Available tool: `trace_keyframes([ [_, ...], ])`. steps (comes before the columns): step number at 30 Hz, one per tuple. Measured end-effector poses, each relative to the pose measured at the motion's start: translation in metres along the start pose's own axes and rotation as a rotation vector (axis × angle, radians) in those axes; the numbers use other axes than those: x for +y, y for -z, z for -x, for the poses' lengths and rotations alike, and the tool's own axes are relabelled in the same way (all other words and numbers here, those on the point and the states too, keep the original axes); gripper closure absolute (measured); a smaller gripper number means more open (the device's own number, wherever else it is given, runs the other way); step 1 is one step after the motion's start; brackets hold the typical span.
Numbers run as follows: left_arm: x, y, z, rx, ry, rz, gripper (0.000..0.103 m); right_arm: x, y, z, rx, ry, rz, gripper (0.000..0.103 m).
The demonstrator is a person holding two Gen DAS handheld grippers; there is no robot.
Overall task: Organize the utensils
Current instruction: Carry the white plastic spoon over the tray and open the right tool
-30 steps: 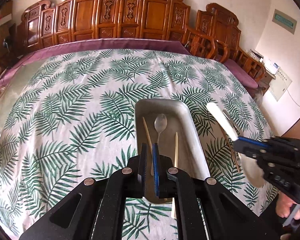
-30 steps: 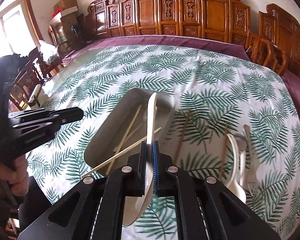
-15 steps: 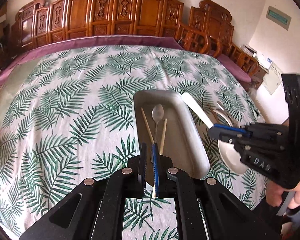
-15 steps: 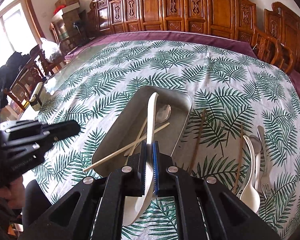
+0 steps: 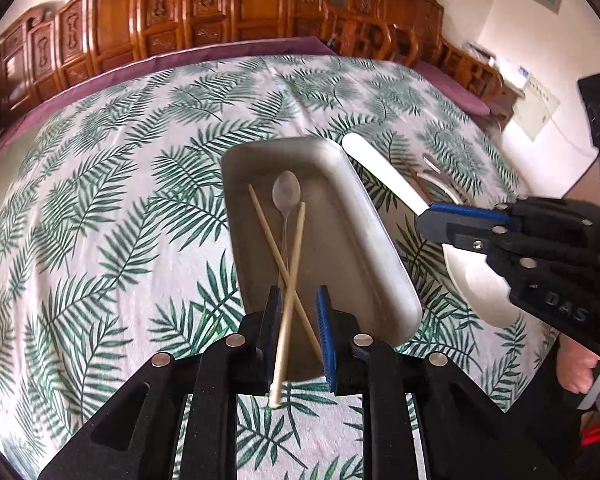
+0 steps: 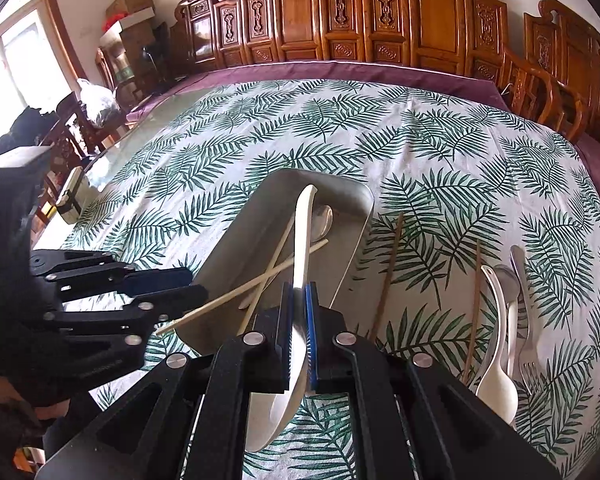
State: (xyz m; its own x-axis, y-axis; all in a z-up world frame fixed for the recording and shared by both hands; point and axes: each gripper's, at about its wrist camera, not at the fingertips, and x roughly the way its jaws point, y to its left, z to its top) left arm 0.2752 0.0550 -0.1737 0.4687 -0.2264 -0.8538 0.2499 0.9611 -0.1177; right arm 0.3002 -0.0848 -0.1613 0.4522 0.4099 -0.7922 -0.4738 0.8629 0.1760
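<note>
A metal tray (image 5: 380, 240) lies on the palm-leaf cloth and holds a metal spoon (image 5: 286, 192) and two pale chopsticks crossed over each other. My left gripper (image 5: 298, 300) hangs over the tray's near end and its jaws are opening. One chopstick (image 5: 294, 264) runs loose between them, its near end sticking out over the rim. My right gripper (image 6: 299, 292) is shut on a white spoon (image 6: 304, 232) with the handle pointing out over the tray (image 6: 236, 248). The left gripper (image 6: 192, 286) shows at the left of the right wrist view.
Right of the tray on the cloth lie two brown chopsticks (image 6: 388, 280), a second white spoon (image 6: 498, 360), a metal spoon and a fork (image 6: 526, 328). Carved wooden chairs (image 6: 420, 20) line the far side of the table. A person's hand (image 5: 580, 368) grips the right tool.
My left gripper has sunk toward the tray and its jaws have parted, letting the chopstick go across the other one. The right gripper still grips the white spoon and has hardly moved.
</note>
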Motion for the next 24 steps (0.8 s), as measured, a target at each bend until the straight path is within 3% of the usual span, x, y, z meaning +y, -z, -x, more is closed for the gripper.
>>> trace_keyframes([
  [10,-0.008,-0.007,-0.044,0.147,-0.014,-0.086,0.087,-0.010,0.002,0.003,-0.006,0.000,-0.016,0.096],
  [11,-0.008,-0.008,-0.047,0.153,-0.016,-0.087,0.092,-0.011,0.002,0.003,-0.007,0.001,-0.017,0.096],
  [12,-0.009,-0.009,-0.048,0.156,-0.016,-0.087,0.098,-0.012,0.002,0.003,-0.008,0.001,-0.018,0.096],
  [24,0.004,-0.034,-0.045,0.070,-0.025,-0.010,0.096,-0.018,0.000,-0.005,0.003,0.004,-0.028,0.096],
])
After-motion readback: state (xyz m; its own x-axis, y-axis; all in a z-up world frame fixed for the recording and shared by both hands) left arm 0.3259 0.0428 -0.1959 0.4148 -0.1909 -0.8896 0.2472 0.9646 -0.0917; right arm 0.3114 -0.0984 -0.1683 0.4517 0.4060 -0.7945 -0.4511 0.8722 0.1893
